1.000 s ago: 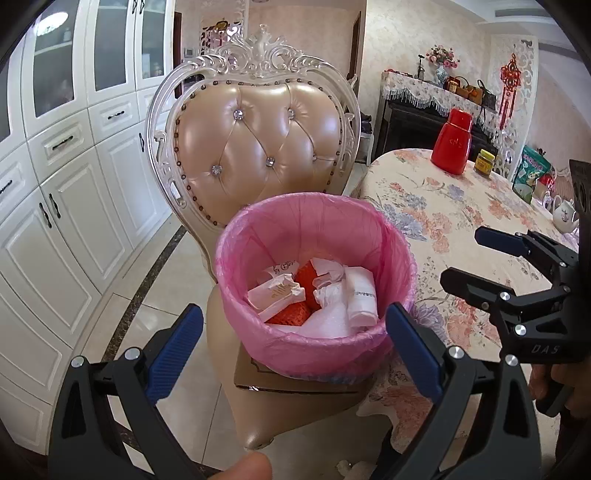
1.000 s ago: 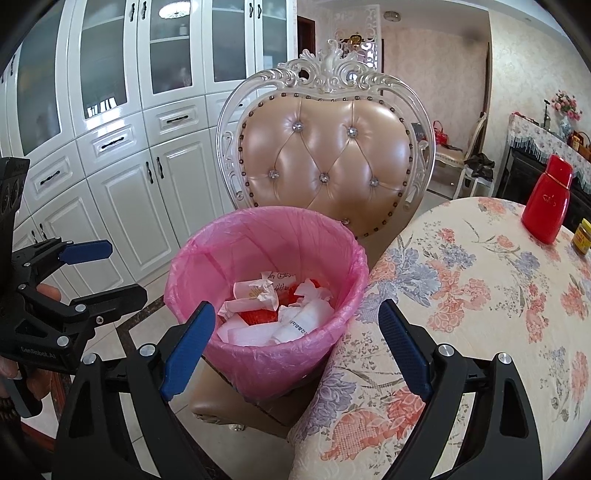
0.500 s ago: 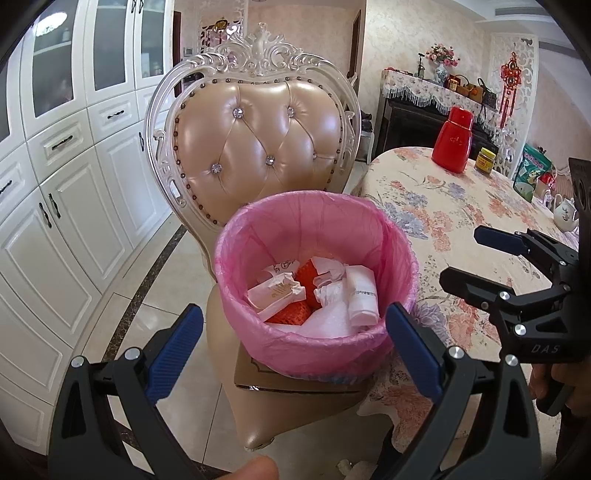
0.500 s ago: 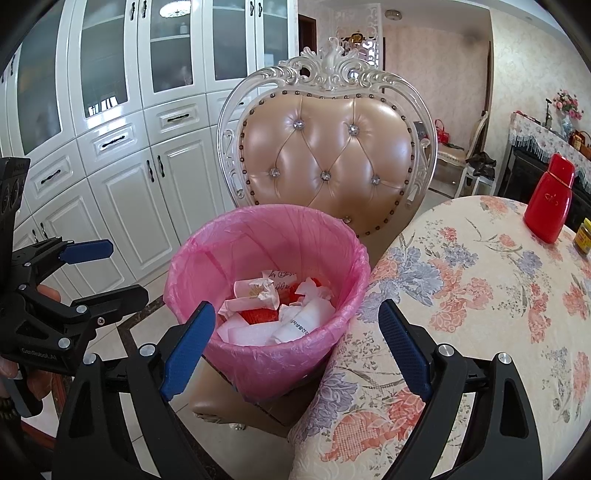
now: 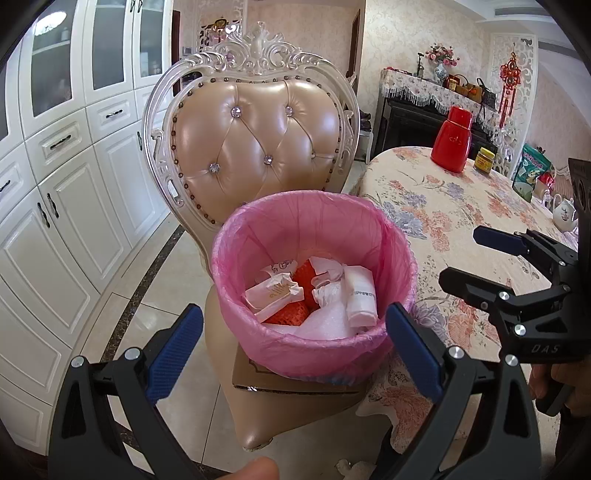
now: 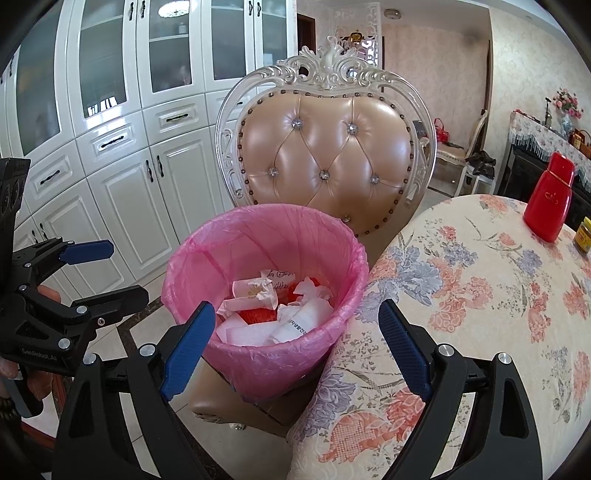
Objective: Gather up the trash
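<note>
1. Left hand-held gripper (image 5: 293, 345) and right hand-held gripper (image 6: 295, 343) hover spread apart, empty, before the pink-lined bin (image 5: 314, 343) on the chair (image 5: 258, 147).
2. Judged step: approach; next, pinch the liner's rim.

Both views are bright w/ even daylight-ish light, colours clean, nothing really blurry. Heavy fisheye bend tho: cabinet doors (image 6: 122, 177) bow hard toward the edges and corners go black w/ vignette. Glossy glare streaks on the chair back (image 5: 258, 136) and the cabinet fronts, ceiling lamp (image 6: 173, 8) reflects in the glass. Shadows soft, faint under the bin (image 5: 314, 343).
</note>
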`<state>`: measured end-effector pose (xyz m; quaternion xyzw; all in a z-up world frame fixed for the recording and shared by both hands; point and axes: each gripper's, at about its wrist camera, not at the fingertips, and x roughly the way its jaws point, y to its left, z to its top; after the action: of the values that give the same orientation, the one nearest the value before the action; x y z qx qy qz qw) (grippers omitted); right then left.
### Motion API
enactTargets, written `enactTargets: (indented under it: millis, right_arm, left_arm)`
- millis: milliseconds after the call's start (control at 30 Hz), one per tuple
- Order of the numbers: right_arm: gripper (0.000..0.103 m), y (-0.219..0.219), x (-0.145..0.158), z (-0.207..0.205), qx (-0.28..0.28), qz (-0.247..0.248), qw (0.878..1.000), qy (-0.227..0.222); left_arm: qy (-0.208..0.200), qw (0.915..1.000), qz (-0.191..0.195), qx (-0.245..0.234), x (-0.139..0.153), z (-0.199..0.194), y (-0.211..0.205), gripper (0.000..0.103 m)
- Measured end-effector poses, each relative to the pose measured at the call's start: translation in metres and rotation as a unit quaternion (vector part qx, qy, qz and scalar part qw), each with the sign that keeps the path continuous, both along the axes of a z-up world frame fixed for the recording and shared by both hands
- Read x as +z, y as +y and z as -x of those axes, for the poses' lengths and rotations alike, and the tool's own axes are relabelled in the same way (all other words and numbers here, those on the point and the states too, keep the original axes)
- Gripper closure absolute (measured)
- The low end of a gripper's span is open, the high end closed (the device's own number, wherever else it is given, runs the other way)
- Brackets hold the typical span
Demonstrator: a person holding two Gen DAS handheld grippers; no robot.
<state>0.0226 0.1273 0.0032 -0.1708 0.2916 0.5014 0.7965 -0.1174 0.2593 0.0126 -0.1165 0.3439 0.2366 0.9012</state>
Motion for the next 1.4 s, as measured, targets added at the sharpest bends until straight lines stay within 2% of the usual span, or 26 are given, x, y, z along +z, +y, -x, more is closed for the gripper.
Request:
enactTargets:
  millis: [1400]
  right_arm:
    - [0.018,0.0001,0.0026,-0.0010,0.002,0.001,1.000,-0.002]
  left_arm:
    - [-0.001,1.0000,0.002,0.002,-0.0008,0.0005,0.0004,0.007]
